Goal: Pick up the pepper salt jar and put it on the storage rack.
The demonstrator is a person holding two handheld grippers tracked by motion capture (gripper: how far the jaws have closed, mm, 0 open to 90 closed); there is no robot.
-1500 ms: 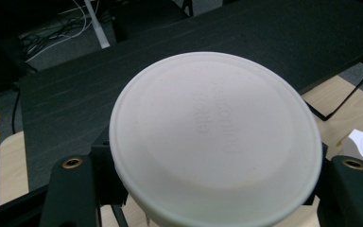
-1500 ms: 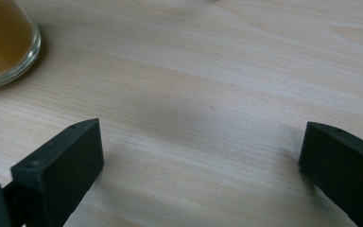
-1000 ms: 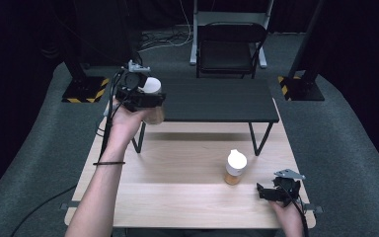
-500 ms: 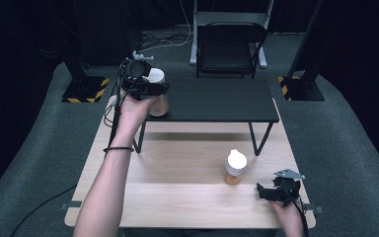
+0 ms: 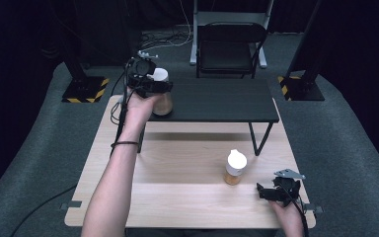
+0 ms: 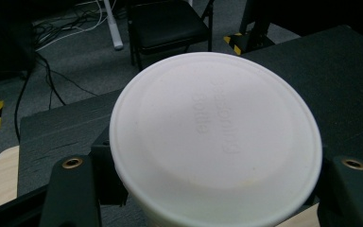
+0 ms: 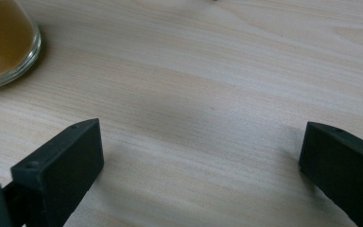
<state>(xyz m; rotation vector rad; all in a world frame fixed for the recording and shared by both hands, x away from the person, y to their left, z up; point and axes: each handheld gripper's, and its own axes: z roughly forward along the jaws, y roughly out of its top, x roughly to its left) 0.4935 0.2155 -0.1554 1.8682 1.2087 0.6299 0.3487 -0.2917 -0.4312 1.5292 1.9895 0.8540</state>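
We've carried the left gripper [image 5: 154, 87], clamped on a white-lidded jar [image 5: 161, 97], onto the black shelf's [image 5: 217, 101] left end since a second ago, so set-down looks next; right gripper [image 5: 275, 190] idles spread wide at the table's [image 5: 177, 202] near-right corner beside the second jar [image 5: 235, 167].
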